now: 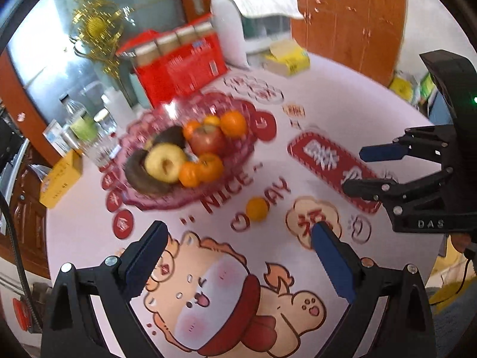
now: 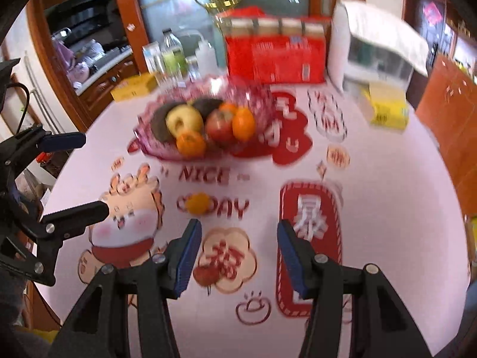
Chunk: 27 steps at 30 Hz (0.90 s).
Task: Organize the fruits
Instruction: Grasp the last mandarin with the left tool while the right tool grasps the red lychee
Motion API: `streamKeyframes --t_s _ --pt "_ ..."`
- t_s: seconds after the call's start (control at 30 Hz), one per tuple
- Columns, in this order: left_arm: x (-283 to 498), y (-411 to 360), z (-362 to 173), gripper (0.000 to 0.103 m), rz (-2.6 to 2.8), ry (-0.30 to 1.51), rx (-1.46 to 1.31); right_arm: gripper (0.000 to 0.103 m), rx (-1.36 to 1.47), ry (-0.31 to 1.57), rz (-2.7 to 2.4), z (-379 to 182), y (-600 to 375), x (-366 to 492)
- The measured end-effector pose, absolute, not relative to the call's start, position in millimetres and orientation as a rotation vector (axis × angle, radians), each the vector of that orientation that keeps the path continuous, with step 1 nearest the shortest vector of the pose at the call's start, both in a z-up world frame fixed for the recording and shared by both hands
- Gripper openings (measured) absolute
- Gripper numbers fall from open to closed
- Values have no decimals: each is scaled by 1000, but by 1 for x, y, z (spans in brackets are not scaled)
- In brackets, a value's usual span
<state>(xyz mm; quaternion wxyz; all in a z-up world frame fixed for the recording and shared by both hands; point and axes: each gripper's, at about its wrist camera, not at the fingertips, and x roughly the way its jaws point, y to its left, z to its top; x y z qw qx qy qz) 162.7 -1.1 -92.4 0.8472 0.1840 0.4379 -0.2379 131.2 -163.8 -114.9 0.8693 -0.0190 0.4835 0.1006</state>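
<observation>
Pink patterned bowl (image 1: 241, 152), orange tangerine (image 1: 258, 208), cartoon-printed white tablecloth (image 1: 337, 101).

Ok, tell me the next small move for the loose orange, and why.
Probably bring the right tool forward and down so its fingers straddle the loose orange. That orange lies alone on the tablecloth, short of the pink fruit bowl holding the other fruit. The right tool is open, empty and almost lined up with it; the left tool is also open.

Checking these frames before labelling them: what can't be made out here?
- Dark fruit in the pink bowl, both views: half hidden by the yellow apple; kind unclear.
- Red box print: motion blur.
- Small red item near right gripper: blurred; fruit or print unclear.
</observation>
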Motion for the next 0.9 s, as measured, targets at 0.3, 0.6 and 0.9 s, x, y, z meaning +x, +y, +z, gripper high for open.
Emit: streamKeyframes --t_s 0.3,0.6,0.9 --pt "188 -4 -137 96 -532 1038 361 53 -36 1146 237 -177 -141 115" --pt "206 -16 -159 96 -543 1066 349 51 -44 1169 235 -204 -130 120" --pt "229 -23 -183 90 -503 1099 286 32 5 1178 294 -213 -131 127"
